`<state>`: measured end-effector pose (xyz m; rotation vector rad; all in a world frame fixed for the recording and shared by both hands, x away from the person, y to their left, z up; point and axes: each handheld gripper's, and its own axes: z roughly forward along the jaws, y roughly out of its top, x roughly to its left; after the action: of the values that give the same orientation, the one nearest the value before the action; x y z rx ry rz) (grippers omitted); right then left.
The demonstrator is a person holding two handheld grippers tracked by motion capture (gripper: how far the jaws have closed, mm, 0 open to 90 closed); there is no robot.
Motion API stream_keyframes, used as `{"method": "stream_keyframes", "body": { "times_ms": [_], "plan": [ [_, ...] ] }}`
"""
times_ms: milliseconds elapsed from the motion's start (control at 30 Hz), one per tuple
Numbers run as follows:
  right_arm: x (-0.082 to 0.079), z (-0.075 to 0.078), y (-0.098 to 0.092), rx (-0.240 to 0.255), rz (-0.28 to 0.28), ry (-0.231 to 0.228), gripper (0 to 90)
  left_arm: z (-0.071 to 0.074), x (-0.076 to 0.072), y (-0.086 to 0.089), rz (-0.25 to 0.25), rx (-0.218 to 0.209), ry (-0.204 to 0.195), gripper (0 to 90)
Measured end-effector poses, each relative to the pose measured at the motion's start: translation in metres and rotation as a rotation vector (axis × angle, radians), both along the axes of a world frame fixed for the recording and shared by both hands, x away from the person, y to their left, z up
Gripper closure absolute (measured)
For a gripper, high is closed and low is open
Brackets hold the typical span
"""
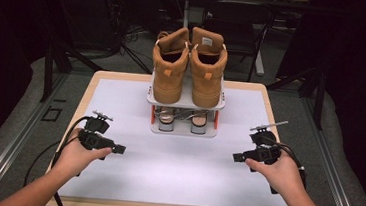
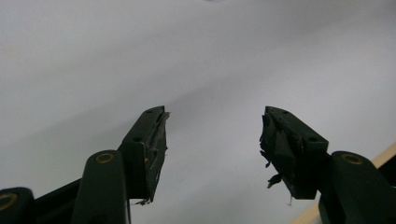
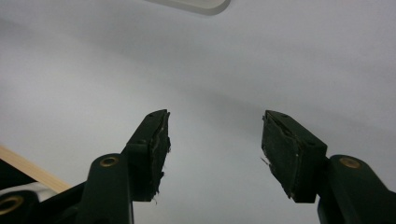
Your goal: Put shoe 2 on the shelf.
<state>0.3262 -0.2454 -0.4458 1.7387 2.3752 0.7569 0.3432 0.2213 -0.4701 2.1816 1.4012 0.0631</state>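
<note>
Left gripper (image 1: 119, 149) and right gripper (image 1: 237, 157) hovering, jaws spread, holding nothing | tan boots (image 1: 189, 66) sitting ahead between them on rack (image 1: 185, 103), awaiting pickup

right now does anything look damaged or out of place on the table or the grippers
The black pad lining on the left gripper is frayed: shreds hang off the right-hand pad in the left gripper view. The right gripper shows lighter fraying. The tan high-top boots stand upright, side by side, on the small white two-tier rack; nothing looks askew there.
</note>
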Motion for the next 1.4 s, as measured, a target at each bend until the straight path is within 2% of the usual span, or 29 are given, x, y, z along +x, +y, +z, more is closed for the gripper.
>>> {"method": "stream_keyframes", "body": {
  "times_ms": [100, 133, 167, 233, 267, 300, 333, 400, 433, 467, 533, 567, 600, 633, 667, 700, 733, 800, 833, 867, 900, 1033, 1133, 1167, 1267, 1300, 1333, 1400],
  "plan": [
    [-0.004, -0.011, 0.005, 0.003, 0.017, -0.021, 40.8, -0.012, -0.003, 0.004, 0.017, -0.014, -0.017, 40.7],
    [-0.006, -0.015, 0.006, -0.024, 0.036, -0.017, 40.8, -0.016, -0.004, 0.005, 0.016, -0.018, -0.017, 40.7],
    [-0.007, -0.022, 0.009, -0.006, 0.042, -0.015, 41.0, -0.018, -0.005, 0.005, 0.028, -0.024, -0.024, 40.7],
    [-0.009, -0.031, 0.012, -0.020, 0.059, -0.009, 41.0, -0.025, -0.008, 0.006, 0.033, -0.022, -0.044, 40.8],
    [-0.009, -0.038, 0.015, 0.004, 0.059, -0.020, 41.0, -0.027, -0.009, 0.007, 0.028, -0.021, -0.046, 40.8],
    [-0.010, -0.039, 0.015, -0.038, 0.073, -0.011, 41.0, -0.029, -0.010, 0.008, 0.027, -0.020, -0.051, 40.9],
    [-0.011, -0.046, 0.017, -0.004, 0.065, -0.025, 41.0, -0.032, -0.012, 0.009, 0.026, -0.016, -0.056, 40.9],
    [-0.014, -0.054, 0.019, -0.033, 0.076, -0.017, 41.0, -0.036, -0.014, 0.011, 0.026, 0.005, -0.045, 40.9],
    [-0.015, -0.060, 0.022, -0.007, 0.065, -0.030, 41.0, -0.037, -0.015, 0.011, 0.028, 0.013, -0.054, 41.3],
    [-0.016, -0.062, 0.022, -0.003, 0.069, -0.023, 41.1, -0.040, -0.017, 0.012, 0.032, 0.021, -0.058, 41.3],
    [-0.018, -0.069, 0.023, 0.019, 0.061, -0.040, 41.0, -0.042, -0.018, 0.013, 0.029, 0.026, -0.052, 41.3],
    [-0.020, -0.072, 0.023, 0.004, 0.061, -0.051, 41.1, -0.047, -0.021, 0.012, 0.039, 0.037, -0.068, 41.3],
    [-0.020, -0.072, 0.023, 0.004, 0.061, -0.051, 41.1, -0.047, -0.021, 0.012, 0.039, 0.037, -0.068, 41.3],
    [-0.022, -0.077, 0.024, 0.013, 0.060, -0.077, 41.1, -0.052, -0.023, 0.011, 0.037, 0.035, -0.079, 41.3],
    [-0.023, -0.078, 0.022, -0.040, 0.073, -0.084, 41.1, -0.053, -0.023, 0.011, 0.037, 0.030, -0.081, 41.2],
    [-0.024, -0.081, 0.024, 0.001, 0.060, -0.098, 41.2, -0.056, -0.024, 0.009, 0.034, 0.020, -0.077, 41.2],
    [-0.025, -0.083, 0.023, -0.014, 0.057, -0.105, 41.3, -0.058, -0.025, 0.008, 0.026, 0.018, -0.077, 41.2],
    [-0.028, -0.087, 0.022, 0.007, 0.048, -0.135, 41.3, -0.062, -0.027, 0.004, 0.011, 0.018, -0.087, 41.2],
    [-0.029, -0.086, 0.021, -0.021, 0.057, -0.138, 41.3, -0.064, -0.028, 0.002, 0.003, 0.013, -0.091, 41.2],
    [-0.030, -0.089, 0.022, 0.004, 0.048, -0.163, 41.3, -0.065, -0.029, 0.000, -0.006, 0.003, -0.100, 41.2],
    [-0.032, -0.092, 0.023, 0.002, 0.050, -0.186, 41.6, -0.066, -0.029, -0.001, -0.011, -0.001, -0.107, 41.1],
    [-0.038, -0.100, 0.026, 0.016, 0.052, -0.260, 42.3, -0.068, -0.034, -0.005, -0.010, -0.036, -0.165, 41.1],
    [-0.043, -0.102, 0.025, 0.035, 0.051, -0.278, 42.6, -0.071, -0.039, -0.007, -0.012, -0.049, -0.203, 41.0],
    [-0.044, -0.104, 0.025, 0.035, 0.057, -0.301, 42.6, -0.072, -0.040, -0.007, -0.015, -0.049, -0.208, 41.1],
    [-0.045, -0.107, 0.026, 0.029, 0.064, -0.312, 42.8, -0.075, -0.043, -0.010, -0.022, -0.046, -0.227, 41.0],
    [-0.045, -0.105, 0.025, -0.001, 0.084, -0.292, 42.8, -0.076, -0.043, -0.011, -0.040, -0.046, -0.225, 41.0],
    [-0.044, -0.108, 0.027, 0.038, 0.077, -0.291, 42.9, -0.078, -0.043, -0.012, -0.049, -0.054, -0.217, 41.1],
    [-0.045, -0.109, 0.028, 0.038, 0.097, -0.282, 43.1, -0.080, -0.044, -0.013, -0.059, -0.051, -0.228, 41.0]
  ]
}}
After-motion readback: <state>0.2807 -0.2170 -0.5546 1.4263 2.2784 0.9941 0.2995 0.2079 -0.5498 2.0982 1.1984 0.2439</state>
